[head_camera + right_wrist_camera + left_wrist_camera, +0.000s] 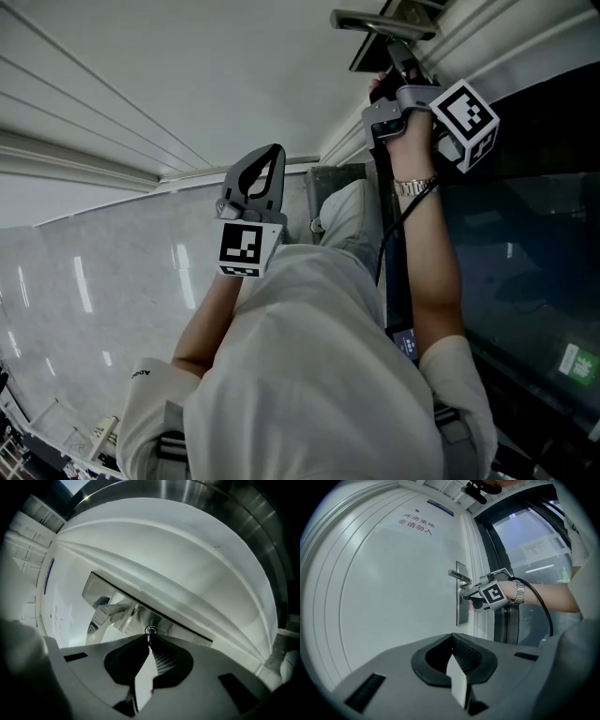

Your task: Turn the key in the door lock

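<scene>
- Head view: the right gripper (401, 66) reaches out to the white door (187, 75). Its tips are at the metal lock plate (367, 54), just beside the door handle (380, 21). The left gripper (272, 155) is held close to the person's chest, well apart from the lock.
- Left gripper view: the left gripper (452, 636) has its jaws pressed together with nothing between them. Ahead, the right gripper (466, 593) meets the lock plate (461, 613) below the door handle (458, 576). A wristwatch (519, 592) shows on that arm. A sign (416, 522) with red characters sits high on the door.
- Right gripper view: the right gripper (149, 638) has its jaws closed on the key (149, 634). The key is a thin blade stuck in the round keyhole (151, 629) of the lock plate (178, 626). The door handle (110, 610) juts out to the left, near the keyhole.
</scene>
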Available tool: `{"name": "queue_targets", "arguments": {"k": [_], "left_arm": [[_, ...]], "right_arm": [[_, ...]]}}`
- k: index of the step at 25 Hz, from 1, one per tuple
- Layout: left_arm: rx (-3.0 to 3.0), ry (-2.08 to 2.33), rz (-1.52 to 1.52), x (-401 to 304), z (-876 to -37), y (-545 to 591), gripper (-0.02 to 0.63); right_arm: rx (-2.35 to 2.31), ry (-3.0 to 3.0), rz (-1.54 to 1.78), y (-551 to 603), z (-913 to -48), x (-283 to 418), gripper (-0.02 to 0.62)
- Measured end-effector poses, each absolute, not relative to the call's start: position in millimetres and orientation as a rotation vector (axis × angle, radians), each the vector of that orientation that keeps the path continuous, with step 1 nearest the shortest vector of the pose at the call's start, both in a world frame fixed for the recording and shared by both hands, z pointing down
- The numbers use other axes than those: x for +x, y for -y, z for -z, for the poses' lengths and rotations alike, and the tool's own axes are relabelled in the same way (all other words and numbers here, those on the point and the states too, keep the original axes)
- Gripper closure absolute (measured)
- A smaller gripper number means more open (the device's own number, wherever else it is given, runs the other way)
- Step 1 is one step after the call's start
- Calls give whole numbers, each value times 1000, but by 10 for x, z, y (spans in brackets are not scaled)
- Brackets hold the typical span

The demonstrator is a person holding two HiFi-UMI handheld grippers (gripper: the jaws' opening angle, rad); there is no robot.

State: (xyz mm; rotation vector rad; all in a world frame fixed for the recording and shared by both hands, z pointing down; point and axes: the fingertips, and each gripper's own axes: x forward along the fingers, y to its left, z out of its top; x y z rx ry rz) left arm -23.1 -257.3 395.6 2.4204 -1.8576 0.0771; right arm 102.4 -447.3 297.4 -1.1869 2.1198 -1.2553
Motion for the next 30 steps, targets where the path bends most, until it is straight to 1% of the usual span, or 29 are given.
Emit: {"name": "queue_targets", "arguments": {"k": [6,10,11,14,18,26,30], "left_arm": [[2437,1842,-75,-205,-3959,2566,597],[2445,1841,-76,-197,-3948,2539,597],[2445,1841,-78,-200,-3953,2527,597],[2444,1840,-84,-197,-3963,2505,597],[2454,1834,-82,-179,-3954,2505,597],[2458,1820,-83,-160,-3984,2504,597],[2470,1808,-81,-111,-3976,2512,597]], "right_arm": [[-1239,-2163,1170,4497,-2988,1008,579],[-1223,-2190,1193,4482,-3035,1029,528],[-1209,-2209,1192,4457,-3032,1026,526],[-1213,-2354,1072,4355,-2977,987,489],[-1368,-2628,715,4269,-2921,933,461],[-1759,-3033,-265,4235,-3034,972,457],[-1871,-3052,-780,4225,-2999,964,457]]}}
